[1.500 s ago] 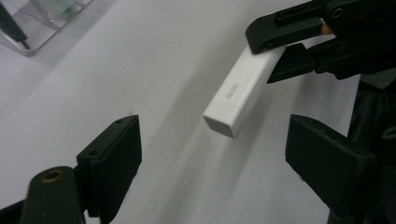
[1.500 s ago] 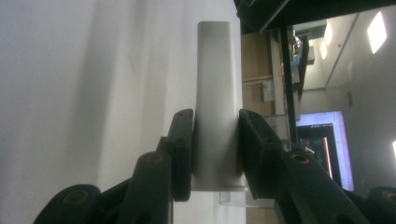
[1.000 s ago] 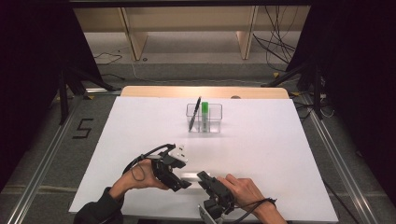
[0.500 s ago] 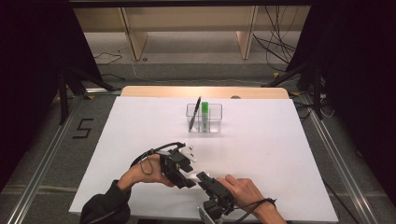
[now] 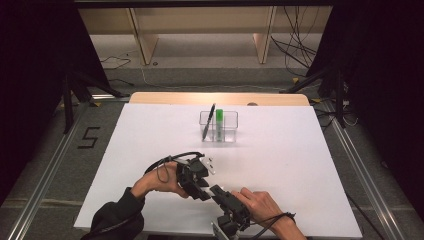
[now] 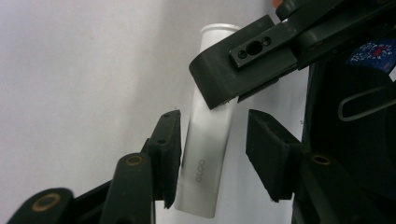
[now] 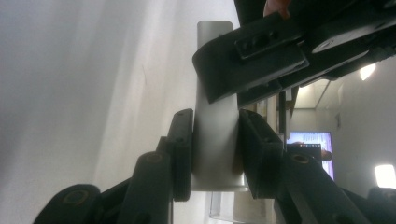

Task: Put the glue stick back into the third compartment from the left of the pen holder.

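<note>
We see a white table with a clear organizer box standing well up its middle, a black pen leaning in its left compartment and a green marker upright beside it. At the near edge, our left gripper and right gripper meet tip to tip over a white glue stick. In the right gripper view, that gripper has its pads pressed on both sides of the tube, gripping it. In the left gripper view, the left gripper has just been closing around the same tube: one pad touches its side, the other stands just apart, so it has no hold
</note>
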Demonstrator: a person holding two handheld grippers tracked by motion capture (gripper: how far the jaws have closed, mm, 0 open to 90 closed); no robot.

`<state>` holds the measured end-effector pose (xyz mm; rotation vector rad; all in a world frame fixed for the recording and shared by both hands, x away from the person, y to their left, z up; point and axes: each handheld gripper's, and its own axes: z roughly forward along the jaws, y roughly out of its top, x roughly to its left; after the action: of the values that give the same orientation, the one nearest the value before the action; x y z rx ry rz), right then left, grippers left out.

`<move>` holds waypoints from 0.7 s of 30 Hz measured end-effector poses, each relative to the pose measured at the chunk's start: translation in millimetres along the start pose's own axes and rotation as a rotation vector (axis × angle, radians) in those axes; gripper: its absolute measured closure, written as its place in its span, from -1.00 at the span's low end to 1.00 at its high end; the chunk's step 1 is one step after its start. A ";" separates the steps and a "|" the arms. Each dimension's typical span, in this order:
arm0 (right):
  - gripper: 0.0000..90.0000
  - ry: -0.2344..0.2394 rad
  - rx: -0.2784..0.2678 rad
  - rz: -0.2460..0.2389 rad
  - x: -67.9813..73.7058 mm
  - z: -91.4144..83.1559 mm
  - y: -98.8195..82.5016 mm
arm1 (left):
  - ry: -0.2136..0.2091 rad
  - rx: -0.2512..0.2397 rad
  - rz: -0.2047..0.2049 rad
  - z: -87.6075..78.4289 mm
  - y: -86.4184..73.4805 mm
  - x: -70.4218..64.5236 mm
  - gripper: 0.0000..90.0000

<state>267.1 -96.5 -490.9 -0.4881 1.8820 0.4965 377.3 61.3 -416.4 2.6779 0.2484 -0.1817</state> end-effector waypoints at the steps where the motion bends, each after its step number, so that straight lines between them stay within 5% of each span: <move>1: 0.51 0.000 0.000 -0.001 0.1 0.0 0.0 | -0.006 0.005 0.003 0.1 0.7 0.7 0.27; 21: 0.51 -0.001 -0.018 -0.012 1.7 0.3 1.5 | -0.084 0.045 0.014 1.4 2.3 7.8 0.52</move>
<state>266.0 -95.3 -492.4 -0.5105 1.8738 0.5055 385.3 59.8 -418.0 2.7080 0.2010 -0.2985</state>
